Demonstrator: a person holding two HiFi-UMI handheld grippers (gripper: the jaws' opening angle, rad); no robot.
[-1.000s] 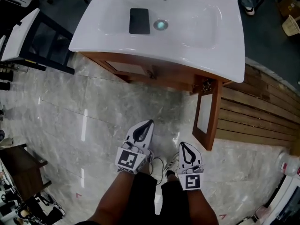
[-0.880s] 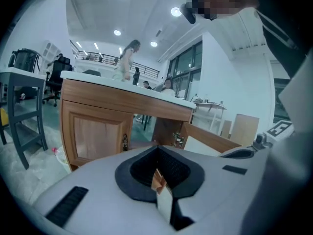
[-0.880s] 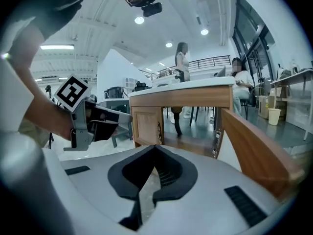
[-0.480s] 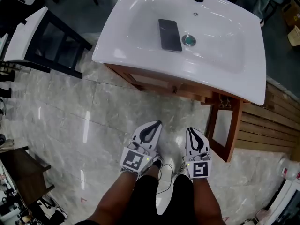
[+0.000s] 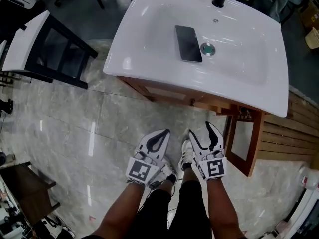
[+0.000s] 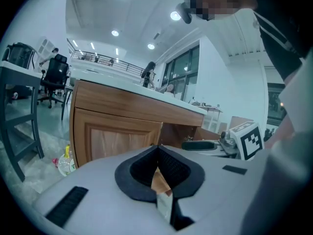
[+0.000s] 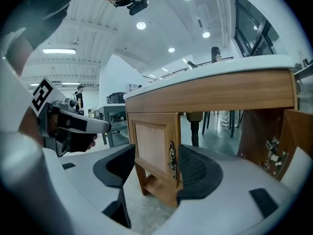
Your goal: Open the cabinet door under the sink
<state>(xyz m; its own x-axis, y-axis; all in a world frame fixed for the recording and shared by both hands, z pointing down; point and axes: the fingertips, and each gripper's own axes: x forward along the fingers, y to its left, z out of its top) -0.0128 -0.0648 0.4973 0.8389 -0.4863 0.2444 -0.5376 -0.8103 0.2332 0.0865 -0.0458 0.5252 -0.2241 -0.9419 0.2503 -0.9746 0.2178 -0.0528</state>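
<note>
White sink [image 5: 149, 44], brown wooden cabinet door [image 5: 240, 139], grey marbled floor [image 5: 65, 118], black phone [image 5: 188, 43]

No text, label or number is legible.

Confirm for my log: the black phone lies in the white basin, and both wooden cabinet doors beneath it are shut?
Not both: the head view shows the right wooden cabinet door swung open; the left wooden cabinet door is shut. Rest holds.

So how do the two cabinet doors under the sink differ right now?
Left door is shut, flush with the cabinet front; right door stands swung wide open over the floor. Left door hides its side of the cabinet; right door leaves its side exposed. Both: brown wood frames, pale panels.
</note>
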